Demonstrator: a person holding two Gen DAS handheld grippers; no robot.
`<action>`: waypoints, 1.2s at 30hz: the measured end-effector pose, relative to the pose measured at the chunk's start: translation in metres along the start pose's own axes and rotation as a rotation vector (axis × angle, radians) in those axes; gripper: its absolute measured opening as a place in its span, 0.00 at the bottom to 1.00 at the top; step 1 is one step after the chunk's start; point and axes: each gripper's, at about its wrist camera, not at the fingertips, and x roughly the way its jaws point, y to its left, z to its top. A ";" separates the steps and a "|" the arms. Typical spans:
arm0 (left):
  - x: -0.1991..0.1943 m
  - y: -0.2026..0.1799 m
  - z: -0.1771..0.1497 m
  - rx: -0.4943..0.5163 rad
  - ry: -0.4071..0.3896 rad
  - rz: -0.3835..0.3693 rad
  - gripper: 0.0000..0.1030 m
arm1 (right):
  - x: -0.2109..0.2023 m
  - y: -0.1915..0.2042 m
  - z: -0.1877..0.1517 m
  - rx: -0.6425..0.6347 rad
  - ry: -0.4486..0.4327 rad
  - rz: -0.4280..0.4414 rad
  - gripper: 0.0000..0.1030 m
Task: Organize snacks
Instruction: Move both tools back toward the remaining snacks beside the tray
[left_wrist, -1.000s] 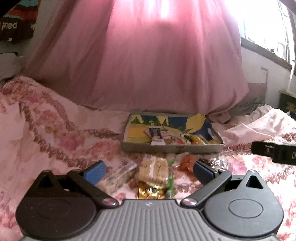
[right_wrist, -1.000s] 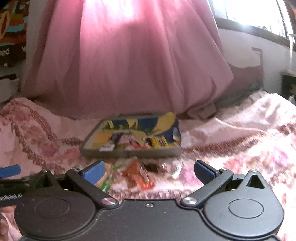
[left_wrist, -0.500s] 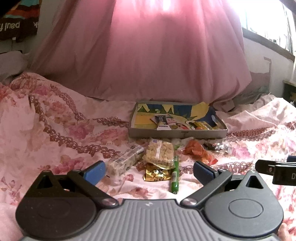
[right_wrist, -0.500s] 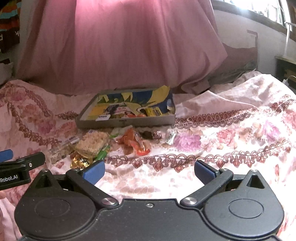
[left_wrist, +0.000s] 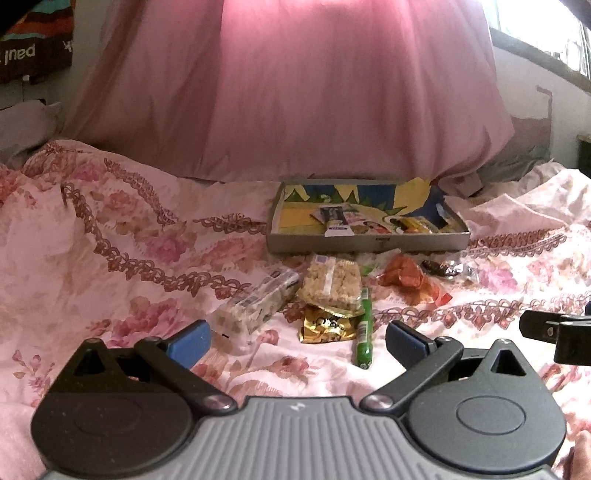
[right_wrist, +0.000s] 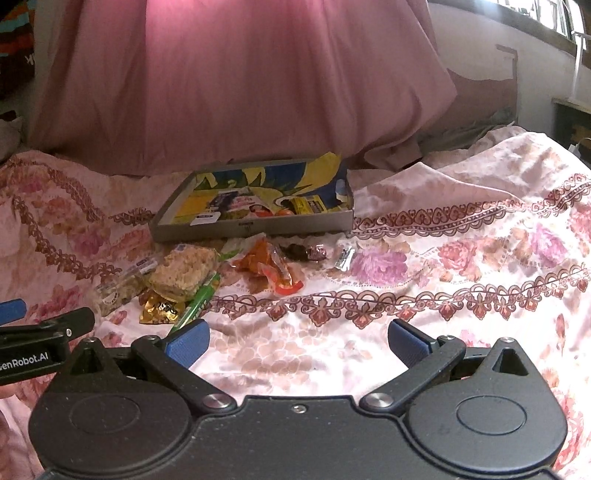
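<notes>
A shallow grey box (left_wrist: 367, 242) with a yellow and blue lining lies on the bed and holds several snack packets; it also shows in the right wrist view (right_wrist: 255, 225). In front of it lie loose snacks: a puffed rice bar (left_wrist: 332, 282), a clear nut bar (left_wrist: 258, 301), a gold packet (left_wrist: 327, 326), a green stick (left_wrist: 364, 326), orange packets (left_wrist: 406, 277) and dark wrapped sweets (left_wrist: 443, 267). My left gripper (left_wrist: 297, 341) is open and empty, just short of the snacks. My right gripper (right_wrist: 297, 341) is open and empty, further right of the pile (right_wrist: 192, 273).
The bed has a pink floral sheet (left_wrist: 110, 258). A pink curtain (left_wrist: 295, 92) hangs behind the box. A grey pillow (right_wrist: 472, 133) lies at the back right. A small silver packet (right_wrist: 345, 256) lies apart, right of the pile.
Both grippers have pulled back from the box and snacks and risen a little. More of the bed shows in front of them. Both stay open and empty.
</notes>
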 end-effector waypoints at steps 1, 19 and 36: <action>0.000 0.000 0.000 0.001 0.003 0.001 1.00 | 0.001 0.000 0.000 0.001 0.004 0.002 0.99; 0.028 0.002 0.004 -0.011 0.141 0.004 1.00 | 0.022 0.001 0.002 0.015 0.102 0.059 0.99; 0.067 -0.004 0.027 0.023 0.243 -0.083 1.00 | 0.046 -0.005 0.029 -0.006 0.107 0.093 0.99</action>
